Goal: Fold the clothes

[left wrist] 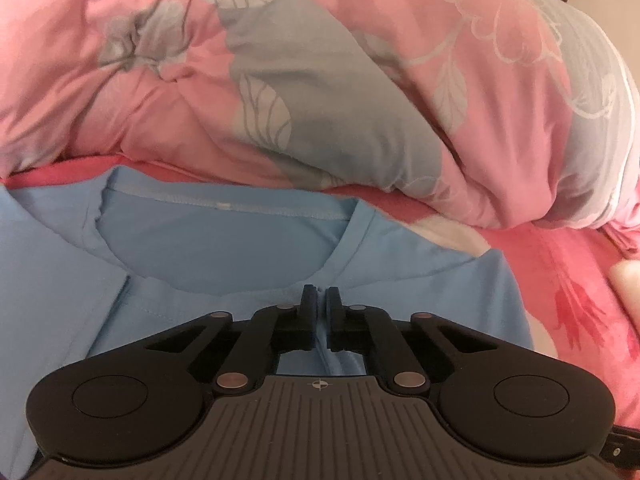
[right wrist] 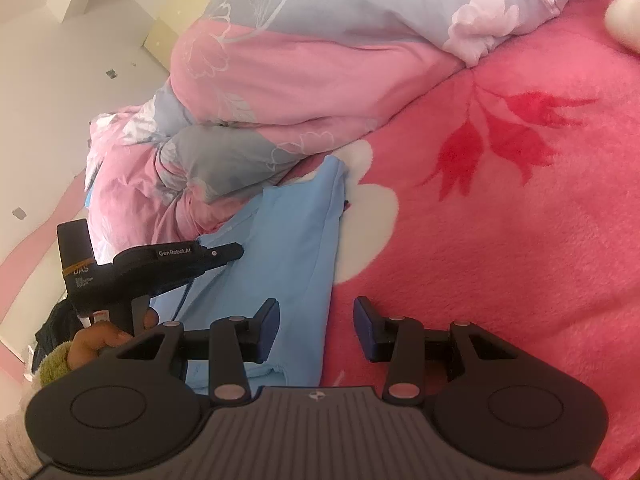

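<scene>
The light blue T-shirt point(left wrist: 224, 240) lies flat on a bright pink floral blanket point(left wrist: 560, 280), just in front of a bunched pink-and-grey quilt point(left wrist: 320, 80). In the left wrist view its round neckline faces up and away, with the stitched back collar seam and a small pale label visible inside the opening. Both shoulders spread to either side; a seam runs down the left portion of the fabric. In the right wrist view the garment point(right wrist: 288, 240) appears as a long, narrow strip, with a folded edge along its right side and a hem at its near end. The fabric is smooth with shallow wrinkles.
</scene>
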Demonstrator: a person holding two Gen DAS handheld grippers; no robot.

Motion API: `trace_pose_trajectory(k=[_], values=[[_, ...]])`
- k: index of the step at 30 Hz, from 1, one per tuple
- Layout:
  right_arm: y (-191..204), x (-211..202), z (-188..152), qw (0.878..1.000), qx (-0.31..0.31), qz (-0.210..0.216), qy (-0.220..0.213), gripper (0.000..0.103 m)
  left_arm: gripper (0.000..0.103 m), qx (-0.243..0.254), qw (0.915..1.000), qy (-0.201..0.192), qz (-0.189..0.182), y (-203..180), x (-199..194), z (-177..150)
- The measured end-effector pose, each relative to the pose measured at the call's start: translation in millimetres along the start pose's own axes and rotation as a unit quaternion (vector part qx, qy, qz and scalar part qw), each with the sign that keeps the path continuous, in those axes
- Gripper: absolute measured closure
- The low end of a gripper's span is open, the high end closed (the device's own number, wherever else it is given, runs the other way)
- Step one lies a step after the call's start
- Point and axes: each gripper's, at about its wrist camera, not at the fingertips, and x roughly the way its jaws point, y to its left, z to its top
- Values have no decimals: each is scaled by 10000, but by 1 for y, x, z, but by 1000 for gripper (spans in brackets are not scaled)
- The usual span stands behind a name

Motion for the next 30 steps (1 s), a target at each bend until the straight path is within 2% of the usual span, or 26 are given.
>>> trace_pose_trajectory(k=[6,11,14,17,19,20,23,26,28,30], values=[[0,0,0,10000,20,15,6,60,101,-193,9997,-107,115,4,-13,3],[0,0,1,10000,32,24,8,60,100,-58,9997,42,221,3,-2,-1],[0,0,1,10000,34,28,9,60,96,52,9997,33,232,3,-2,-3],[-1,0,1,10000,37,32,14,60,87,190,9992,-249,260,1,-14,-2],[-1,0,1,10000,45,40,14,60,74,279,9981,-499,209,-1,-26,-1],[-1,0,1,10000,54,49,13,60,74,341,9975,-601,162,-2,-33,-1],[-7,-1,3,9997,197,133,0,62,74,546,9972,-490,-114,-5,-52,-6],[-20,-5,5,9971,654,387,-99,65,74,953,9923,-101,-779,-11,-69,-23],[-31,-10,6,9925,1038,608,-226,66,74,1549,9813,43,-1141,-21,-79,-42],[-39,-14,6,9879,1330,733,-323,66,74,2166,9649,167,-1478,-32,-89,-61]])
